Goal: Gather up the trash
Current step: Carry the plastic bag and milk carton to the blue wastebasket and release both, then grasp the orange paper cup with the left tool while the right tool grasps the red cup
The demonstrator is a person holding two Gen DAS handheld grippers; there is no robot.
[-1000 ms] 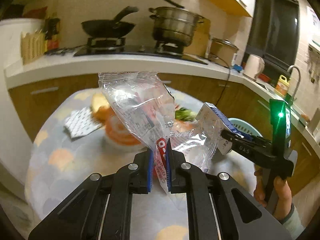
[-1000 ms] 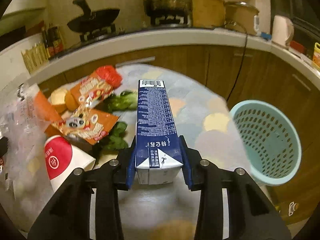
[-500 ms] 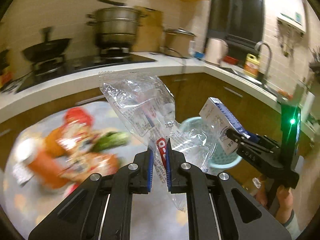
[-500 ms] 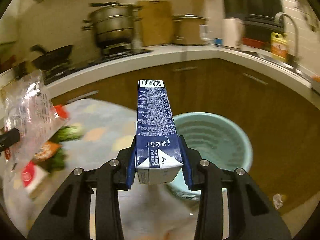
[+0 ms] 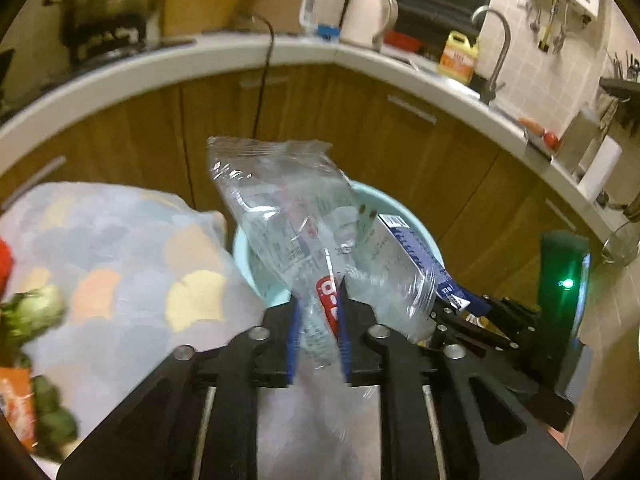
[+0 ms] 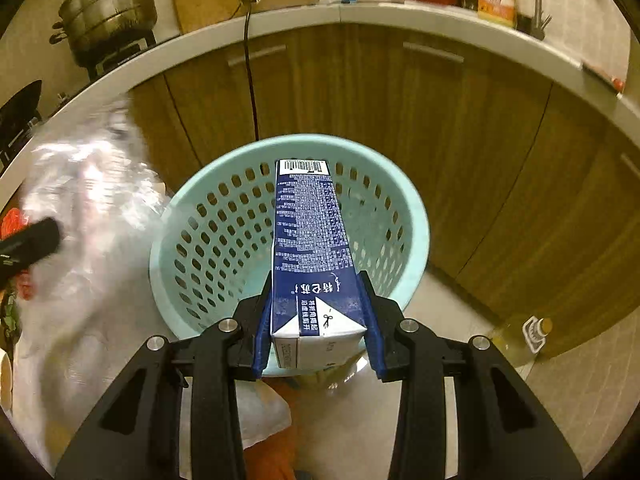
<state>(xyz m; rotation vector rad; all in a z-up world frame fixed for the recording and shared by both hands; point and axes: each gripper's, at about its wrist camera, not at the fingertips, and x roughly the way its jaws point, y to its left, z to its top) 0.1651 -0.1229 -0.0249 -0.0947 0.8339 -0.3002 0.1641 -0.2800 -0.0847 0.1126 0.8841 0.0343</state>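
My left gripper (image 5: 318, 300) is shut on a clear plastic bag (image 5: 280, 204) with a red label, held up over the near rim of a light teal perforated basket (image 5: 420, 236). My right gripper (image 6: 316, 304) is shut on a blue and white milk carton (image 6: 312, 236), which points over the open, empty-looking basket (image 6: 224, 220). In the left wrist view the carton (image 5: 408, 248) and the right gripper (image 5: 452, 308) sit just right of the bag. In the right wrist view the bag (image 6: 92, 184) is a blur at the left.
A round table with a patterned cloth (image 5: 120, 260) lies left of the basket, with green vegetables (image 5: 32, 312) and an orange wrapper (image 5: 16, 400) on it. Wooden cabinets (image 6: 440, 120) and a white counter curve behind. A plastic bottle (image 6: 520, 336) stands on the floor at right.
Both grippers have swung right, away from the table, and now hang over the teal basket. Each still holds its item.
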